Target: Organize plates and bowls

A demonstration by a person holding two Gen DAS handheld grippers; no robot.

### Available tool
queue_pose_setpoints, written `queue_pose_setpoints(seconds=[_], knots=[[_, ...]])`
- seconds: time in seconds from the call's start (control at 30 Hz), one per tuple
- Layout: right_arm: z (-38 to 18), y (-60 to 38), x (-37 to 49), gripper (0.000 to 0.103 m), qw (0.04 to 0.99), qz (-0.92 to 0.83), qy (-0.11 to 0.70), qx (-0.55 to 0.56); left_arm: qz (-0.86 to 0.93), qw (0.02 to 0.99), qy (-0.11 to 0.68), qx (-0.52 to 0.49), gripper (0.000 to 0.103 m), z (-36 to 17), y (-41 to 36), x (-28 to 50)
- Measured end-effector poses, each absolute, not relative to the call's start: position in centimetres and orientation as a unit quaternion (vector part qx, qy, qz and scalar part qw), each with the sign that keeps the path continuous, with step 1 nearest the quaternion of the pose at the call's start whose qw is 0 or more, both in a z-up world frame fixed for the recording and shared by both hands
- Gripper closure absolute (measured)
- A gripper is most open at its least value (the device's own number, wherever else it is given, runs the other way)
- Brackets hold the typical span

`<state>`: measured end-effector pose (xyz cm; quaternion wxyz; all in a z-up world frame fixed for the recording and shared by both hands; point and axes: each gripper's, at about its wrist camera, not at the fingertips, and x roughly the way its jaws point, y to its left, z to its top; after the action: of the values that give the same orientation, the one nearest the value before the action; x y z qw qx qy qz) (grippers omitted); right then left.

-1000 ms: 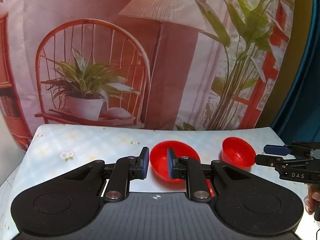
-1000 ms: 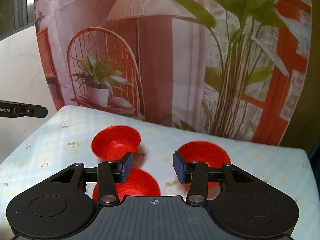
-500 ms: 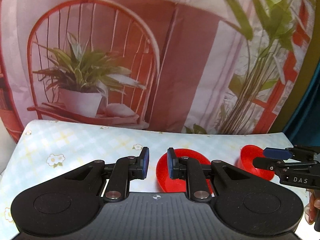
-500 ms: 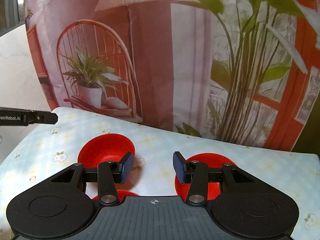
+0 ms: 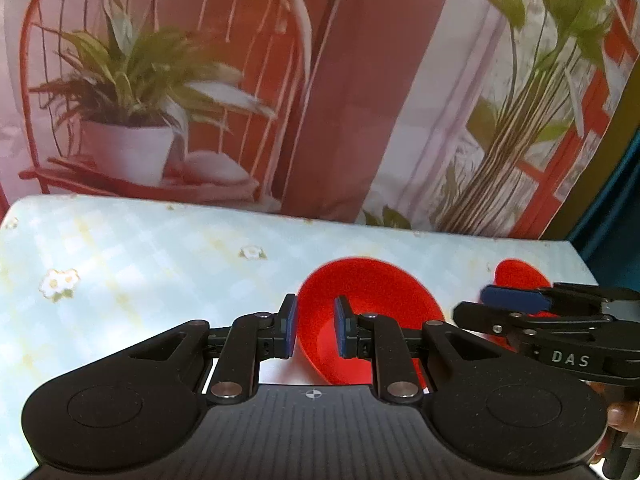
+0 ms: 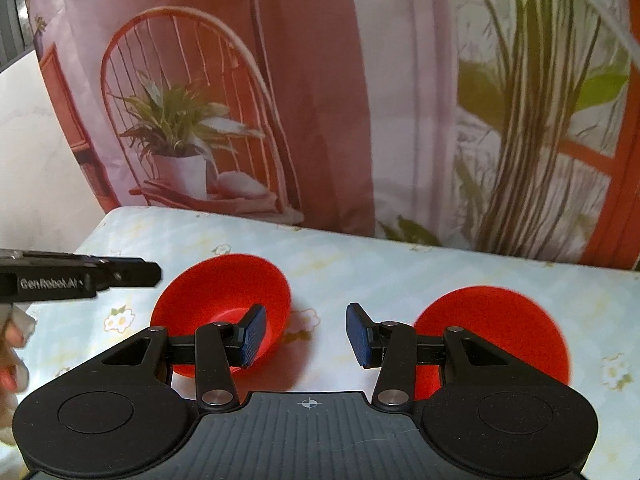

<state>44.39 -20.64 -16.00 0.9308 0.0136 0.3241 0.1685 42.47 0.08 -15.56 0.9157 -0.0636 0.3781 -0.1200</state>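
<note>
Fingers [image 5: 289, 330] of the left gripper [image 5: 314, 330] stood narrow, empty, a bowl [image 5: 370, 312] at one o'clock; right gripper [image 6: 308, 336] gaped wider, empty.

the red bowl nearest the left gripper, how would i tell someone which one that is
On the floral tablecloth in front of the printed plant backdrop sit red bowls. It is the left red bowl, directly ahead of the left gripper; the other bowl lies farther right, behind the right gripper.

Two bowls on the tabletop [image 6: 400, 272]: left bowl [image 6: 224, 296] and right bowl [image 6: 496, 332], well apart; a printed backdrop [image 6: 328, 100] is hung behind.
</note>
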Motion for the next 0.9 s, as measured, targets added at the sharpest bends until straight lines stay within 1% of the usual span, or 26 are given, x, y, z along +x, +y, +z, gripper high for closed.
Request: queue_pose_setpoints(seconds=[0.27,0.5,0.57,0.63,0.73,0.9], knots=[[-17.5,-19.1,45.9,0.064,0.919,0.184,0.347,0.008,-0.129,0.906,0.396,-0.080,0.083,-17.2,-0.3,43.1],[-18.0,-18.5,46.2,0.070,0.915,0.192,0.356,0.011,-0.125,0.915,0.377,-0.071,0.083,-16.9,-0.3,42.4],[-18.2,-18.4,46.1,0.072,0.913,0.194,0.357,0.010,-0.123,0.919,0.369,-0.061,0.083,-16.6,-0.4,42.3],[-18.3,-18.2,46.2,0.078,0.913,0.196,0.358,0.008,-0.121,0.920,0.368,-0.057,0.083,-16.6,-0.4,42.3],[-18.4,-18.0,46.1,0.081,0.913,0.198,0.358,0.008,-0.118,0.921,0.367,-0.059,0.083,-16.5,-0.2,42.4],[-18.4,-17.8,45.9,0.083,0.912,0.201,0.358,0.005,-0.101,0.919,0.376,-0.067,0.083,-16.9,0.2,42.6]])
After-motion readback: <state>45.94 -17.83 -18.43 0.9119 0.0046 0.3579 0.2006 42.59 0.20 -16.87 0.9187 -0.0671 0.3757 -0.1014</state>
